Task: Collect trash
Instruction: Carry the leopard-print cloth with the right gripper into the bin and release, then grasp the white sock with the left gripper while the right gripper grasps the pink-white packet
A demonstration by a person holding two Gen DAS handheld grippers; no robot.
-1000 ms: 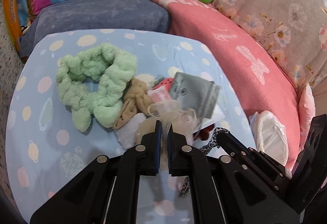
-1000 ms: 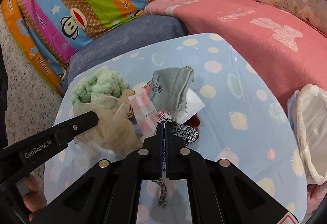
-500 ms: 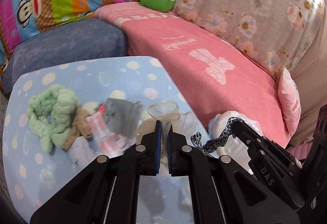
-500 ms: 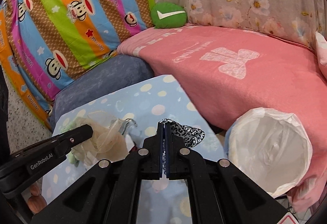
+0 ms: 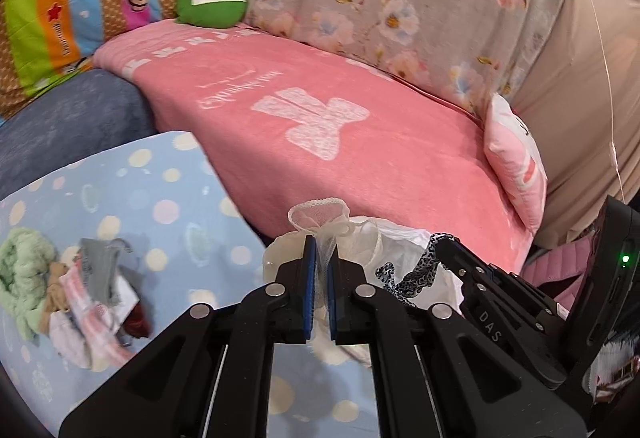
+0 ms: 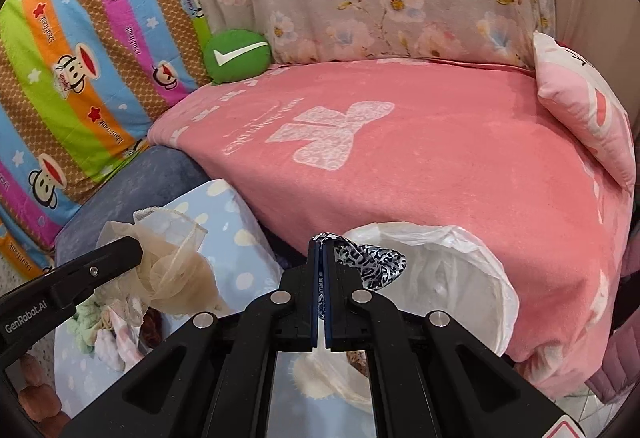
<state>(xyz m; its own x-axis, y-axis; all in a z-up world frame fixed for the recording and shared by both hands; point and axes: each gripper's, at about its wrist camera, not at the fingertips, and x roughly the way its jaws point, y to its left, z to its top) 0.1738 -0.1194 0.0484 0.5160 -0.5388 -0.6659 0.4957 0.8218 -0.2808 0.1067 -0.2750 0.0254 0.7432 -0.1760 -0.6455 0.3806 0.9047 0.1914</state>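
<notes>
My left gripper (image 5: 321, 253) pinches one sheer beige mesh pouch (image 5: 325, 222), its gathered neck standing up above the pads and its body bunched below; my right gripper (image 6: 320, 252) is clamped on one leopard-print fabric strip (image 6: 370, 263), whose long axis trails right and downward from the pads. Both items hang near the rim of a single white-lined trash bin (image 6: 472, 278) wedged beside the pink blanket (image 6: 420, 166). One heap of leftover items (image 5: 72, 290) (green fluffy cloth, grey pouch, pink wrapper) lies on the dotted blue cover (image 5: 160, 198). A green cushion (image 6: 236, 55) and a pink pillow (image 6: 584, 110) sit behind
</notes>
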